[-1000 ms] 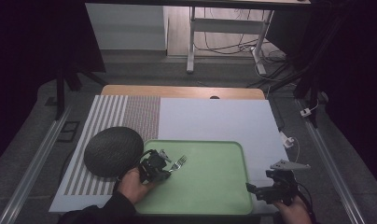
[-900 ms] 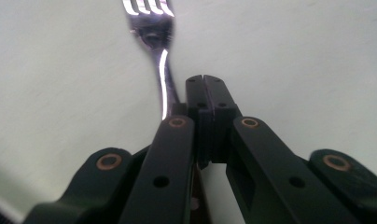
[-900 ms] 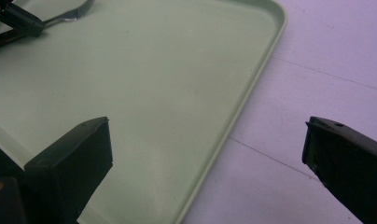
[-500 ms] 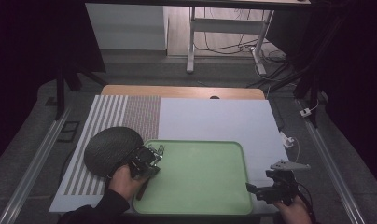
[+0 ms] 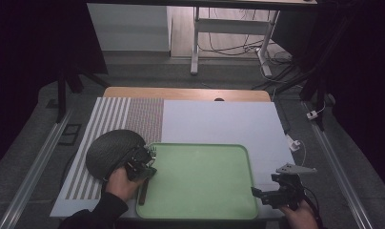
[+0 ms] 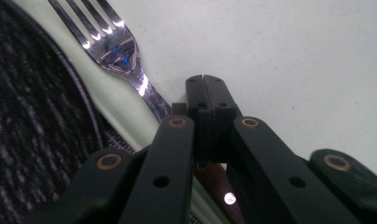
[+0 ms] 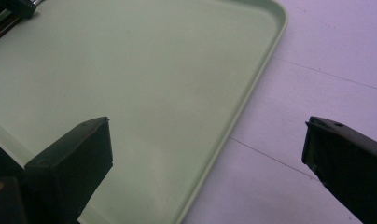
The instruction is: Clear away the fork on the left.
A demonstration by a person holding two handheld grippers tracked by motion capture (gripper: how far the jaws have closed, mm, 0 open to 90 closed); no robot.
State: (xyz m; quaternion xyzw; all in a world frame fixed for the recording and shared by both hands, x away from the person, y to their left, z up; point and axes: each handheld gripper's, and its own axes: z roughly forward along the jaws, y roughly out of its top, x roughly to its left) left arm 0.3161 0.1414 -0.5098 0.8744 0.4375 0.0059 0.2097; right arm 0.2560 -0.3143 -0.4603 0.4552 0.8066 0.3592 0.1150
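A metal fork (image 6: 114, 46) with a brown handle lies along the left rim of the green tray (image 5: 200, 145), tines pointing away from the person. My left gripper (image 5: 144, 165) is shut on the fork's neck; in the left gripper view the jaws (image 6: 205, 81) are pressed together and the handle runs back between them. The fork's handle (image 5: 143, 193) sticks out toward the person. My right gripper (image 5: 258, 194) is held open over the tray's near right corner, and its jaws (image 7: 205, 135) stand wide apart with nothing between them, above the tray rim (image 7: 252, 93).
A dark woven round mat (image 5: 109, 149) lies just left of the tray, touching the left hand. The mat (image 6: 28, 116) also borders the fork. A striped and white sheet (image 5: 219, 119) covers the table beyond the tray. Metal rails (image 5: 33, 167) run along both sides.
My left gripper has carried the fork from inside the tray leftward to the tray's left rim beside the dark mat. The right gripper has stayed where it was.
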